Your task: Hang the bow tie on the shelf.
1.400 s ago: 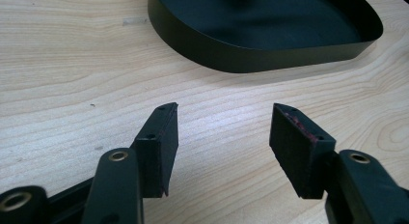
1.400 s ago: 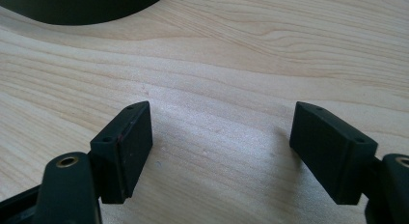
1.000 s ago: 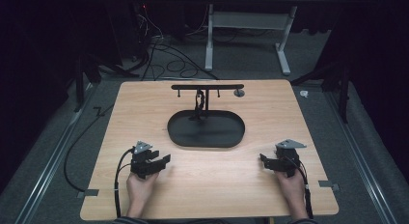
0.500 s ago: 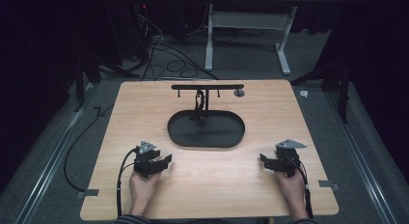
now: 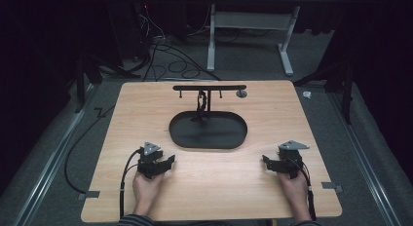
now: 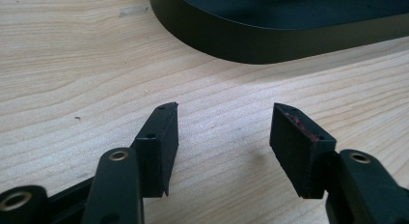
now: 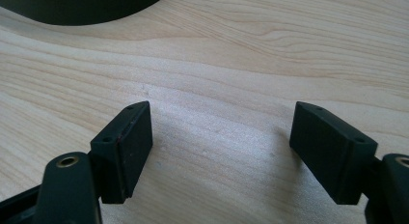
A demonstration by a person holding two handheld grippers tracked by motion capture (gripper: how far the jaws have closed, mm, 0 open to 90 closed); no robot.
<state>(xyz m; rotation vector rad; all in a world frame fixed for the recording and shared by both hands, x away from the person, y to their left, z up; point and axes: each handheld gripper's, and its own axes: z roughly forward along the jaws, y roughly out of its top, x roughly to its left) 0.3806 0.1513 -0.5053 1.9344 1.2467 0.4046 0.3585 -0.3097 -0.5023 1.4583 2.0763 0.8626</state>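
Both tongs rest wide and hold nothing near the worktop's (image 5: 122,114) front edge, left tongs (image 5: 168,162) and right tongs (image 5: 265,161); the black tray (image 5: 208,133) sits mid-worktop with its hanging stand (image 5: 209,88) behind; a fast reach could knock the stand over.

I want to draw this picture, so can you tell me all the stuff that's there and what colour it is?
table: one, light wood, middle of the room
tray: one, black, oval, middle of the table
rack: one, black, T-shaped, standing at the tray's far end
round piece: one, grey, on the table by the rack's right end
floor cables: several, black, behind the table
left tongs: one, black, open, near left
right tongs: one, black, open, near right
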